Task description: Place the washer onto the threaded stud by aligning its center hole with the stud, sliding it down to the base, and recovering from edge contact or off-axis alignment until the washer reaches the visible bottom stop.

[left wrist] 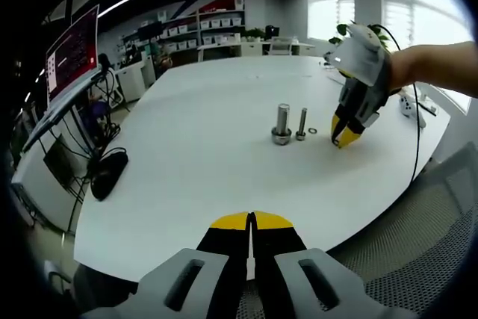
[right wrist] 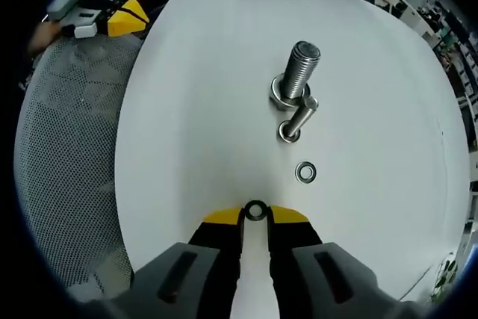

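On the white table [right wrist: 194, 110] a large threaded stud [right wrist: 300, 71] stands upright with a washer-like collar at its base. A smaller bolt [right wrist: 296, 119] stands just in front of it, and a loose washer [right wrist: 305, 172] lies flat nearer me. My right gripper [right wrist: 256, 216] is shut on a small dark washer [right wrist: 256, 210] pinched at its yellow tips, a short way before the bolts. In the left gripper view the stud [left wrist: 281, 124], bolt [left wrist: 302, 124] and loose washer [left wrist: 312, 131] sit mid-table, with the right gripper [left wrist: 346, 138] to their right. My left gripper [left wrist: 252, 222] is shut and holds nothing, near the table's front edge.
A black computer mouse [left wrist: 109, 172] with its cable lies at the table's left edge. A grey mesh chair [right wrist: 67, 147] stands beside the table. A monitor [left wrist: 72, 51] and tangled cables are at the far left. Shelves and desks stand behind the table.
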